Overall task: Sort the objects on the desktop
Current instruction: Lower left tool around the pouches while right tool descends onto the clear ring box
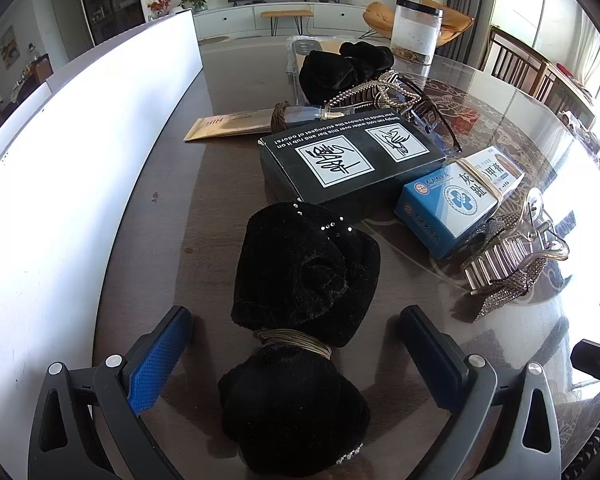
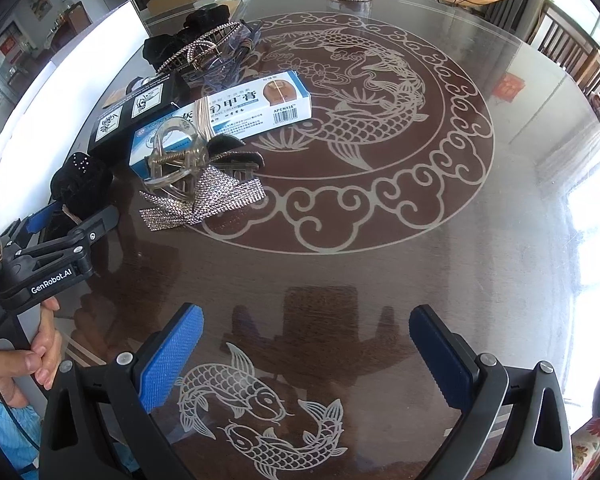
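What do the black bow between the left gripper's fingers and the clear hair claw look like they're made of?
Black bow: soft velvet-like fabric, seemingly; fuzzy matte nap, small rhinestones, cord-wrapped middle. Hair claw: probably clear glossy plastic; see-through with a metal spring.

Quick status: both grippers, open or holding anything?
Left gripper: open, straddling the black velvet bow, not clamped.
Right gripper: open, empty, over bare table.

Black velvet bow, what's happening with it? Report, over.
Left gripper jaws open, straddling black velvet bow. Right gripper open, empty, over bare table. Black box just beyond.
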A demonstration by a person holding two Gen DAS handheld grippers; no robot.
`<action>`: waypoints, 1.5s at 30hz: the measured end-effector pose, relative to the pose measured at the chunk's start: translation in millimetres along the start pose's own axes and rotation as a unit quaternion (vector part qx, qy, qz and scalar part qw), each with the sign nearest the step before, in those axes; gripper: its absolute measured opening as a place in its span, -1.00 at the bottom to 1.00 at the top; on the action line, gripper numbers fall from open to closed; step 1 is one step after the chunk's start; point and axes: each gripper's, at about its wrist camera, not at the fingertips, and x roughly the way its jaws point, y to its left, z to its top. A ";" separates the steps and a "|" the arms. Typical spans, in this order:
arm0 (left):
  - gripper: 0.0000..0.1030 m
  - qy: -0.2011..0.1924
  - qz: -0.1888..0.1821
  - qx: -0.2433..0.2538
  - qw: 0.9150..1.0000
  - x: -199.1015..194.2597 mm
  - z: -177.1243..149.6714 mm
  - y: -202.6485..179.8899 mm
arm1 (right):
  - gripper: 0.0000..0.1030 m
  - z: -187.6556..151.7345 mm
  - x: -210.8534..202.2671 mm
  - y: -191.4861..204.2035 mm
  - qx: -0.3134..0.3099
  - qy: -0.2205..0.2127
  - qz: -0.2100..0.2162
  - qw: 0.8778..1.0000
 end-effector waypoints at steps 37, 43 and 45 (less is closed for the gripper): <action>1.00 -0.013 -0.005 0.006 1.000 -2.4 -2.4 0.7 | 1.00 24.2 -4.2 -13.3 0.073 -0.058 -0.013 0.996; 1.00 -0.007 -0.006 0.007 1.000 -1.2 -0.7 0.4 | 1.00 15.9 -15.0 -19.2 0.070 -0.051 0.022 0.996; 1.00 -0.001 -0.007 0.006 1.000 -0.9 0.5 0.7 | 1.00 15.2 -10.5 -13.9 0.056 -0.044 0.033 0.997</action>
